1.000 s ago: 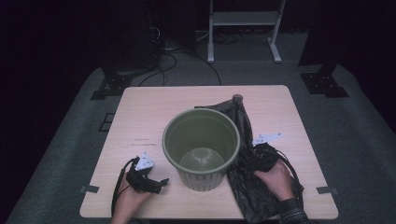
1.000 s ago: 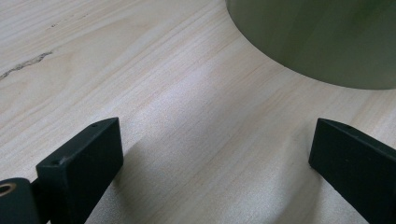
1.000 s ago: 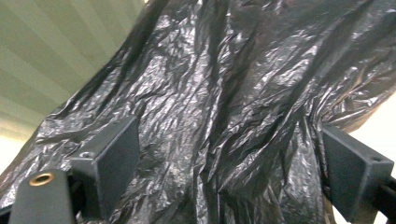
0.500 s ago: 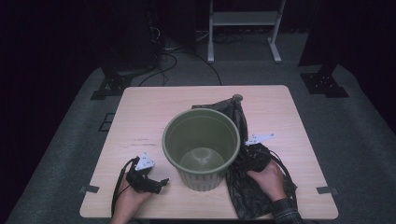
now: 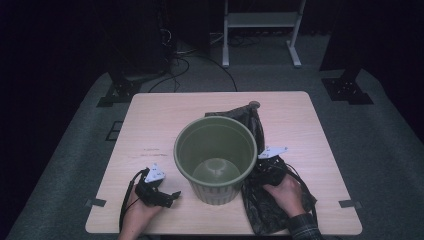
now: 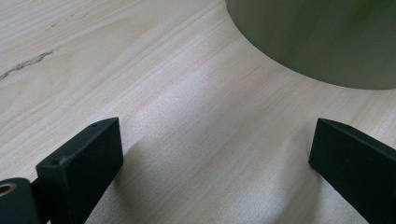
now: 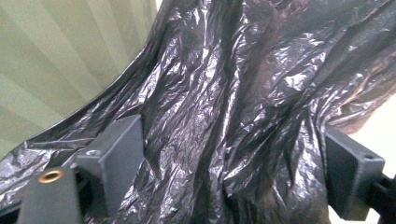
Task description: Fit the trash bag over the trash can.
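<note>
High view, bag: I see the black plastic bag [image 5: 272,210] crumpled on the table, running from behind the green bin [image 5: 216,159] toward the table's near edge on the right; its long axis goes from far to near.
High view, right claw: my right claw [image 5: 263,167] sits on the bag, just beside the bin's right wall, so this is the hand nearer the bag.
High view, left claw: my left claw [image 5: 170,196] rests low on the bare table [image 5: 165,125] near the near-left corner, left of the bin and apart from the bag.
Left gripper view: jaws spread wide with nothing between them but pale wood grain; the bin's smooth curved wall [image 6: 317,37] lies ahead to the right.
Right gripper view, state: jaws wide but just been narrowing, with a raised fold of bag [image 7: 233,121] standing between them; I don't see the pads pressing it yet.
Right gripper view, materials: the film is thin, glossy and heavily creased; the bin [image 7: 60,60] is matte, ribbed plastic, touching the bag's edge.
Judgement: the pinch likely turns on that fold staying centred between the jaws.
</note>
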A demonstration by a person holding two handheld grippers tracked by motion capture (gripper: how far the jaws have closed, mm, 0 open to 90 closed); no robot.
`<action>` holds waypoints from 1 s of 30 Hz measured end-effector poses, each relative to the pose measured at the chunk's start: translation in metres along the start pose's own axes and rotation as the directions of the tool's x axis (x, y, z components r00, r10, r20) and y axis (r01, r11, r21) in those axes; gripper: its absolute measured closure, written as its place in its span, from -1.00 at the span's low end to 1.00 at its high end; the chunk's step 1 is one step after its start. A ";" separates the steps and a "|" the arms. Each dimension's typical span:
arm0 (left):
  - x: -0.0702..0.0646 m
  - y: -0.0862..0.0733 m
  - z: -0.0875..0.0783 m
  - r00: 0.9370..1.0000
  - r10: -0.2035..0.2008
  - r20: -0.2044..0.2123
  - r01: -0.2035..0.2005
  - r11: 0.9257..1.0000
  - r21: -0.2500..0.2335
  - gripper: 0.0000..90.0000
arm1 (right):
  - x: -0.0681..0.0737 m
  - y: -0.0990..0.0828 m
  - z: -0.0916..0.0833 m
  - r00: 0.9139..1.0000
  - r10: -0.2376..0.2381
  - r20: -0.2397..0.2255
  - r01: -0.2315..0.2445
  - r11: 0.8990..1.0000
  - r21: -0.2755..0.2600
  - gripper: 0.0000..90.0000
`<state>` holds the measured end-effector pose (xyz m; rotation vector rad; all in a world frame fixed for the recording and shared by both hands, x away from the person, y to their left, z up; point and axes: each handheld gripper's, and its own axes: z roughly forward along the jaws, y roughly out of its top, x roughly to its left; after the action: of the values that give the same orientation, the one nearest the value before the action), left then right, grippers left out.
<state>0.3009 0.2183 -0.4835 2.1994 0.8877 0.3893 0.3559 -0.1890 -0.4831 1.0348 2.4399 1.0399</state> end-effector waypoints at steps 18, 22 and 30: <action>0.000 0.000 0.000 1.000 0.000 0.000 0.000 1.000 0.000 -0.97 | -0.003 -0.009 -0.015 0.998 -0.001 -0.061 0.000 1.000 -0.023 0.95; 0.000 0.000 0.000 1.000 0.001 0.000 -0.001 1.000 0.001 -0.97 | -0.007 -0.011 -0.019 0.996 0.011 -0.087 -0.012 1.000 -0.019 0.94; 0.000 0.000 0.000 1.000 0.000 0.000 0.000 1.000 0.000 -0.97 | -0.005 -0.009 -0.042 0.991 -0.017 -0.133 0.009 0.998 -0.059 0.95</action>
<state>0.3009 0.2183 -0.4835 2.1997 0.8878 0.3895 0.3335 -0.2180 -0.4607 0.9578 2.5000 1.2043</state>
